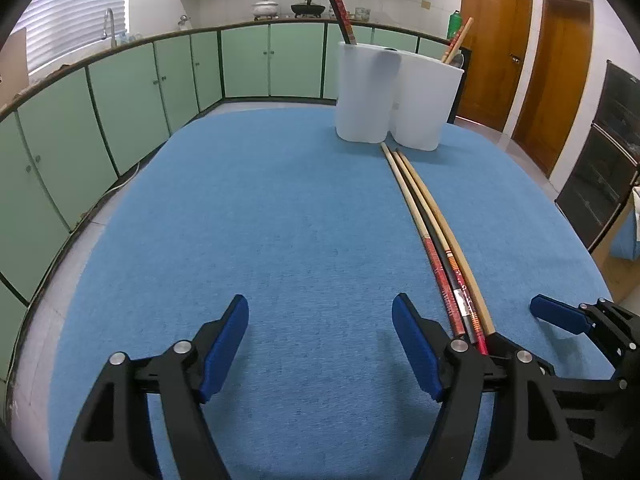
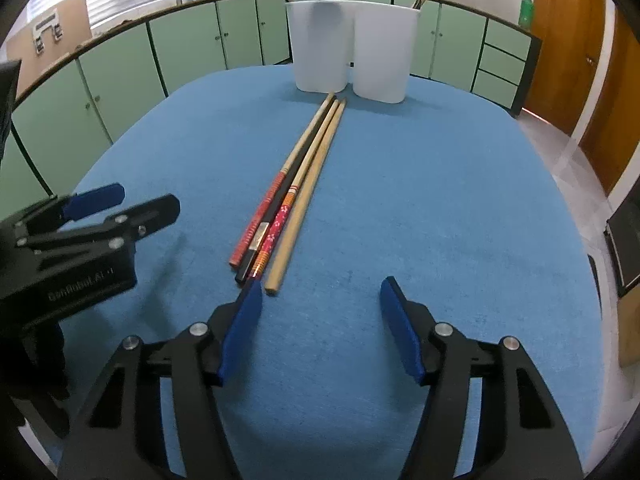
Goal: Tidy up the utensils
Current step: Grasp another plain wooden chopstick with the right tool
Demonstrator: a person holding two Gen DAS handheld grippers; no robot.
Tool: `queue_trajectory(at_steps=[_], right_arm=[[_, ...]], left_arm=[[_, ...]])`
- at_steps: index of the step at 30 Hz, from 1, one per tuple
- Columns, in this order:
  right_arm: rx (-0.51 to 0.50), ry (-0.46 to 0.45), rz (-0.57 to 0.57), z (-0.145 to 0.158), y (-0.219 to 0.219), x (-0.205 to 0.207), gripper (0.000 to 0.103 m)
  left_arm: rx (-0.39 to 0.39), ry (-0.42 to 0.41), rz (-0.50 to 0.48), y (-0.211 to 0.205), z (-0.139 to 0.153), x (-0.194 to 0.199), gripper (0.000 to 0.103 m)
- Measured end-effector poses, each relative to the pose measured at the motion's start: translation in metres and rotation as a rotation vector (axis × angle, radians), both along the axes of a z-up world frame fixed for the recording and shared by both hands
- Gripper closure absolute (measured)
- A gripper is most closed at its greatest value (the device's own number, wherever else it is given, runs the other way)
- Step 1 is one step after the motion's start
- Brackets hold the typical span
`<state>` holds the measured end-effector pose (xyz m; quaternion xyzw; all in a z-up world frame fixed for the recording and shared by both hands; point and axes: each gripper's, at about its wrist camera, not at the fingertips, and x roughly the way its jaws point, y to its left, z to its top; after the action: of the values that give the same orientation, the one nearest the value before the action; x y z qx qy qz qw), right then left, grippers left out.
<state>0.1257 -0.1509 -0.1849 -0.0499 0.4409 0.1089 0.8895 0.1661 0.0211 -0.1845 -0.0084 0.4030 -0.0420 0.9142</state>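
Nearest to cameras, over blue tablecloth: left gripper jaws apart, nothing between pads. Right gripper jaws also apart, nothing gripped; left pad just beside near ends of chopsticks. Four chopsticks lie side by side on cloth, tips pointing toward holders. Farther back: two white utensil holders upright, side by side, each with chopsticks already standing inside. Behind: green cabinets.

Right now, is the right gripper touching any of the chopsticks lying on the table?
Cannot tell. In the right wrist view the right gripper is open, and its left pad overlaps the near ends of the chopsticks; no gap or contact shows plainly.
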Motion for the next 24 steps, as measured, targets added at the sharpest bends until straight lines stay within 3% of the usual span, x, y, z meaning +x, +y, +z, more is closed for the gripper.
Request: queue_trajectory(at_steps=[3,7,10,18,22,24], right_arm=[[0.007,-0.002,-0.006,0.0,0.002,0.003,0.052],[0.011,-0.006,0.0,0.0,0.003,0.004,0.076],[0.017,-0.005,-0.007,-0.001,-0.002,0.004,0.087],[0.087,0.002,-0.001,0.0,-0.014,0.002,0.085],[0.088,0.006,0.02,-0.001,-0.01,0.004,0.096],[0.102,0.01,0.016,-0.001,-0.013,0.004,0.096]], left_arm=[[0.004,-0.001,0.003,0.001,0.0,-0.001,0.03],[0.01,0.001,0.001,0.0,0.0,-0.001,0.029],[0.014,0.0,-0.002,-0.002,0.0,-0.001,0.029],[0.023,0.007,-0.015,-0.01,-0.002,-0.002,0.028],[0.028,0.007,-0.029,-0.016,-0.002,-0.003,0.028],[0.026,0.01,-0.039,-0.018,-0.002,-0.004,0.028]])
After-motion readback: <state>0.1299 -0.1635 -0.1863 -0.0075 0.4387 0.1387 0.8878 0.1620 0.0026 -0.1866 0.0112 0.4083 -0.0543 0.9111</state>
